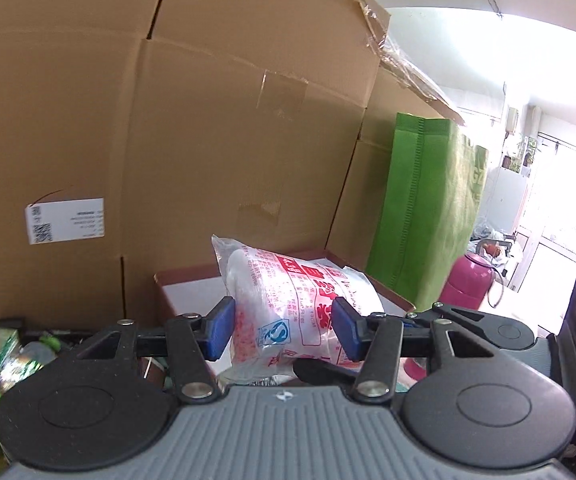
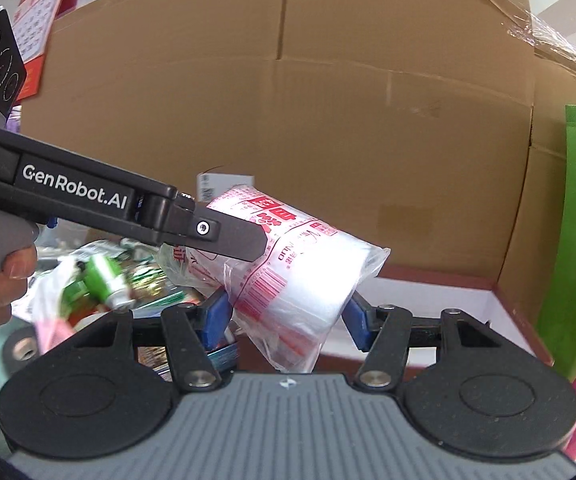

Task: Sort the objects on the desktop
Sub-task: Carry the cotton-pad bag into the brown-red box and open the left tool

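Note:
A clear plastic packet of zip bags with red print (image 1: pixel 288 308) hangs in the air in front of tall cardboard boxes. My left gripper (image 1: pixel 284 330) has its blue pads (image 1: pixel 220 330) on both sides of the packet and is shut on it. In the right wrist view the same packet (image 2: pixel 300 276) sits between the blue pads of my right gripper (image 2: pixel 288 314), which is also shut on it. The left gripper's black finger (image 2: pixel 224 236) reaches in from the left and clamps the packet's upper end. A white-lined box with a dark red rim (image 2: pixel 488 284) stands just behind and below the packet.
Stacked cardboard boxes (image 1: pixel 208 140) fill the background. A green fabric bag (image 1: pixel 428 208) and a pink cylinder (image 1: pixel 468 284) stand to the right. A heap of green packets and bottles (image 2: pixel 100 280) lies at the left.

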